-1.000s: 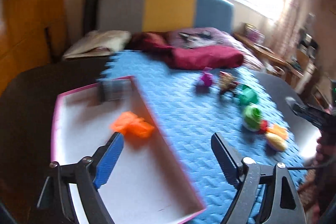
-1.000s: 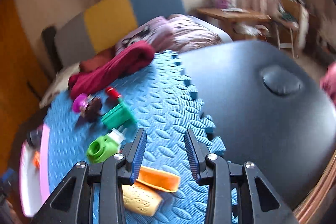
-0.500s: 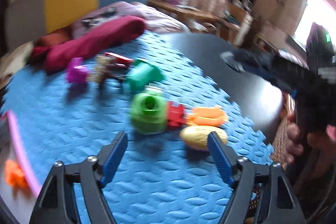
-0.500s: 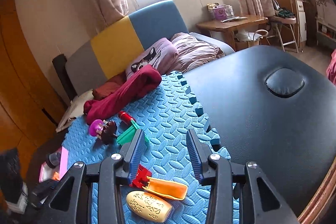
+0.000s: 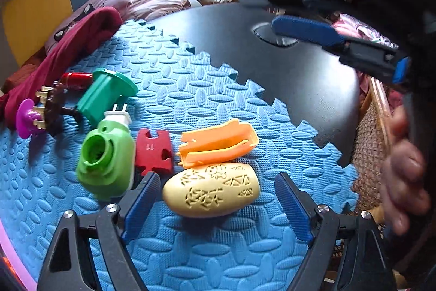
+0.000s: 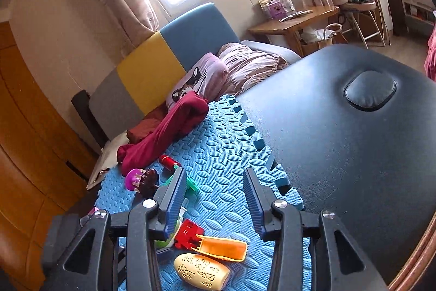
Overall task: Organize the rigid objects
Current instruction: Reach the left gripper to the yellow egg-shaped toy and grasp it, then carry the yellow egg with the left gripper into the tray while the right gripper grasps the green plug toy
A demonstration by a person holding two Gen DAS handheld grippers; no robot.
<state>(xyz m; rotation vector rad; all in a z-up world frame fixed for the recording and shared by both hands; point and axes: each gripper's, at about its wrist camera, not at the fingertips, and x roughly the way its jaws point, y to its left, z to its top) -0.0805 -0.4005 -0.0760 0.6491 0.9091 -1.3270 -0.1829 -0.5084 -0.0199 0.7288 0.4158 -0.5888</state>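
Left gripper (image 5: 215,198) jaws opening wide, straddling the yellow egg-shaped shell (image 5: 211,188) on the blue foam mat (image 5: 190,89); pads not touching. Shell looks light, stiff, smooth, likely to roll; grip its long sides. Orange clip (image 5: 218,142) touches behind, red piece (image 5: 153,152) and green plug (image 5: 105,164) crowd nearby. Right gripper (image 6: 215,202) half-open, empty, aloft.

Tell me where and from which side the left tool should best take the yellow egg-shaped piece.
Probably across the yellow egg-shaped piece at its thick middle, coming down from above. It lies on its side, long axis running between the opening left tool's fingers, so rolling the wrist to close across the shorter width looks safer.
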